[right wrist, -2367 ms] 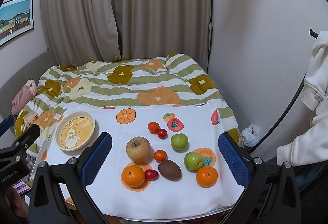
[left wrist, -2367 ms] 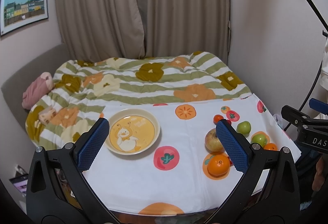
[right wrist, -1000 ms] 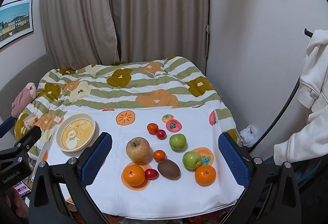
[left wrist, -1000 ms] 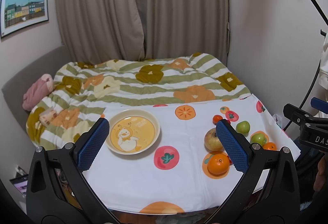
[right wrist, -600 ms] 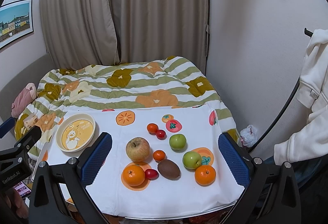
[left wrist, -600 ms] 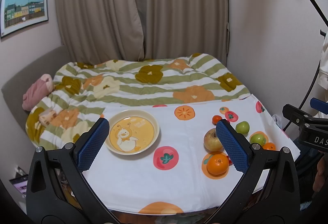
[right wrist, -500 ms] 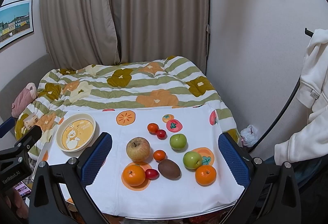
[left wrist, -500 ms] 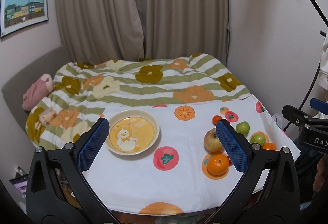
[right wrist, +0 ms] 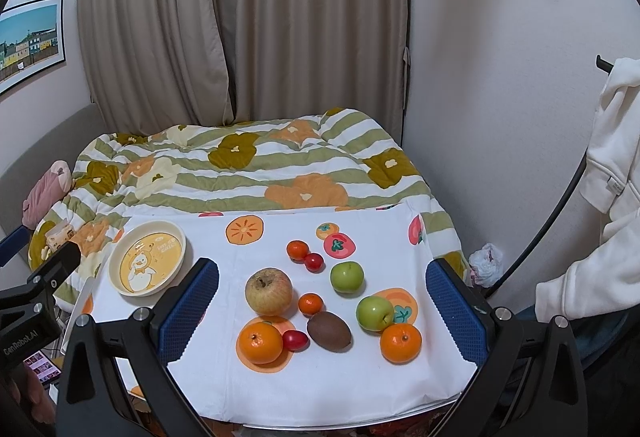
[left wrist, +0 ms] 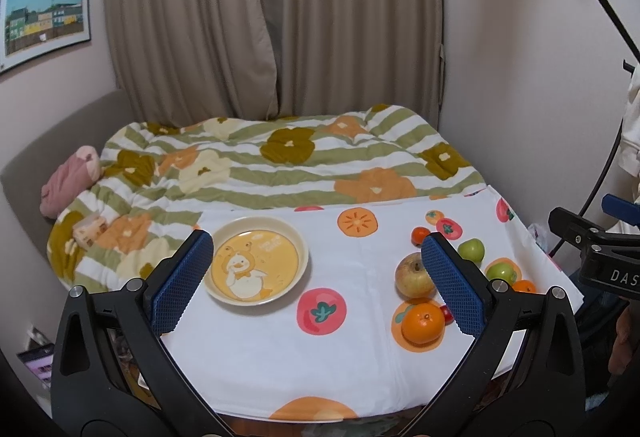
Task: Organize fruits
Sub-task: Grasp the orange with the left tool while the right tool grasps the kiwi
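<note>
White cloth [right wrist: 320, 377] printed with orange and red fruit shapes covers the table, and every fruit sits on its right half. Both tongs hang above the near edge with nothing between their blue pads: the left tongs [left wrist: 320, 283] are spread wide, and the right tongs [right wrist: 322, 311] are spread wide too.

Seen from the right wrist, the big yellow-red apple [right wrist: 269, 291] lies near the centre. At its 6 o'clock sits 1 large orange [right wrist: 260, 342], with a red cherry tomato [right wrist: 295, 340] touching that orange at 3 o'clock. A brown kiwi [right wrist: 329, 331] lies just beside the tomato, and a small orange [right wrist: 311, 304] sits between the apple and the kiwi. At the kiwi's 3 o'clock a green apple [right wrist: 375, 312] touches a second large orange [right wrist: 401, 343] below it. Another green apple [right wrist: 347, 276] sits at 12 o'clock from the kiwi, apart from the rest. Farther back, a small orange tomato [right wrist: 297, 250] touches a second red cherry tomato [right wrist: 314, 262].

Cream-rimmed, the plate [right wrist: 115, 277] with a yellow duck picture rests at the cloth's far left, well apart from the fruit and at 9 o'clock from the big apple. From the left wrist, the plate [left wrist: 302, 257] shows between the pads, and the apple [left wrist: 414, 275] sits just beside the right pad.

Behind the table lies a striped floral quilt [right wrist: 248, 173], with beige curtains [right wrist: 240, 17] beyond it.
</note>
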The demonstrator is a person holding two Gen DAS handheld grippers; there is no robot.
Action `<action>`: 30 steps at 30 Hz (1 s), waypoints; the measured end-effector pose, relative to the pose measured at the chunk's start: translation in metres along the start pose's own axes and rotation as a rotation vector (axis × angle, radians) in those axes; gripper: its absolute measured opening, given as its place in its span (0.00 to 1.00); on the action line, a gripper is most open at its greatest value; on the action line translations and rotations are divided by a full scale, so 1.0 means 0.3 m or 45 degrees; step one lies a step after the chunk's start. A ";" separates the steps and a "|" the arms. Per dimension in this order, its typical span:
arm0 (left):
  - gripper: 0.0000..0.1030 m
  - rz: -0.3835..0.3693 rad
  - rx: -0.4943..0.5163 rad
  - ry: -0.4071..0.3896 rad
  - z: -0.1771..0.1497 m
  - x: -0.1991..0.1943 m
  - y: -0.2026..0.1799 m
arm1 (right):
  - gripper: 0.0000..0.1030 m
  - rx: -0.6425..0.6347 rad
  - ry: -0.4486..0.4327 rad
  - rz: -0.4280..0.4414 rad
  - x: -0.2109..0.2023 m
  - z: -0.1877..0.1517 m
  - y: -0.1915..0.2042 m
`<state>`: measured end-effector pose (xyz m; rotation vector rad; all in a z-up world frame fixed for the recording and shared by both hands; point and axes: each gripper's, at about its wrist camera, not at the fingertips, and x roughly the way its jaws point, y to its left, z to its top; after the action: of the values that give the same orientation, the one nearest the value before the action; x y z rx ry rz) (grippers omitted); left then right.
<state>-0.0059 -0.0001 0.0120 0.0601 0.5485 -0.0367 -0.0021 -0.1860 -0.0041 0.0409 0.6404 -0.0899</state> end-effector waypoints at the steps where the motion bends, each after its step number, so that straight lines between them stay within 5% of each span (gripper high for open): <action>1: 1.00 -0.004 0.008 0.008 0.004 0.002 -0.002 | 1.00 0.001 -0.001 0.001 -0.005 0.006 0.003; 13: 1.00 -0.166 0.190 0.107 -0.041 0.111 -0.029 | 1.00 0.101 0.093 -0.056 0.035 -0.060 -0.052; 23: 1.00 -0.342 0.389 0.252 -0.224 0.319 -0.172 | 1.00 0.200 0.246 -0.048 0.207 -0.213 -0.124; 30: 1.00 -0.428 0.411 0.409 -0.362 0.463 -0.295 | 1.00 0.207 0.330 0.021 0.366 -0.315 -0.179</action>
<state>0.0514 -0.0836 -0.1571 0.2922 0.8657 -0.4498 0.0243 -0.2411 -0.1462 0.2174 0.8907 -0.1221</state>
